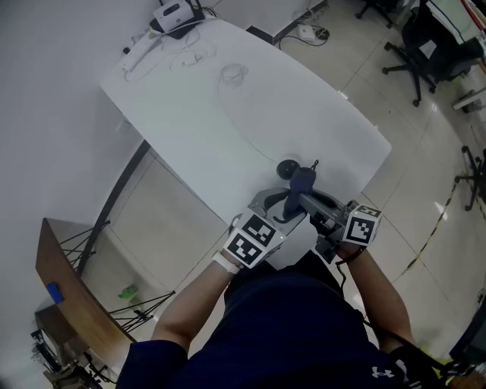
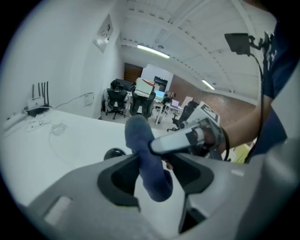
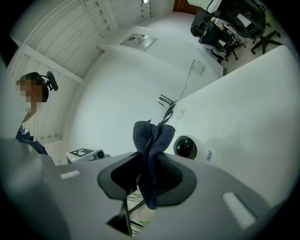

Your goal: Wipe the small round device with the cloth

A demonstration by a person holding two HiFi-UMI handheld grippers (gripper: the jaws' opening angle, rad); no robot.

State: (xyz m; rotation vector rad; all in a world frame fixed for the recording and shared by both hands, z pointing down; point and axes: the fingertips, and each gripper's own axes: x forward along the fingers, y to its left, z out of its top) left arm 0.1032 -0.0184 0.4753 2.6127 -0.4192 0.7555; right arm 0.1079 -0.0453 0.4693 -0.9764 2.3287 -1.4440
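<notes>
The small round device [image 1: 287, 169] is black and white and sits on the white table [image 1: 228, 114] near its front edge; it also shows as the device [image 3: 186, 147] and the device [image 2: 114, 153]. A dark blue cloth [image 1: 301, 181] is bunched just in front of it, off the table top. My right gripper [image 3: 149, 165] is shut on the cloth [image 3: 151, 140], which sticks up out of its jaws. My left gripper [image 2: 152, 164] stands open with the cloth [image 2: 146, 154] hanging between its jaws; a gap shows on the right side. In the head view the left gripper [image 1: 282, 207] and right gripper [image 1: 310, 199] meet at the cloth.
A router [image 1: 176, 15] and thin cables [image 1: 231, 74] lie at the table's far end. Office chairs [image 1: 433, 45] stand on the tiled floor to the right. A wooden shelf [image 1: 68, 289] is at the lower left. The table edge runs just under both grippers.
</notes>
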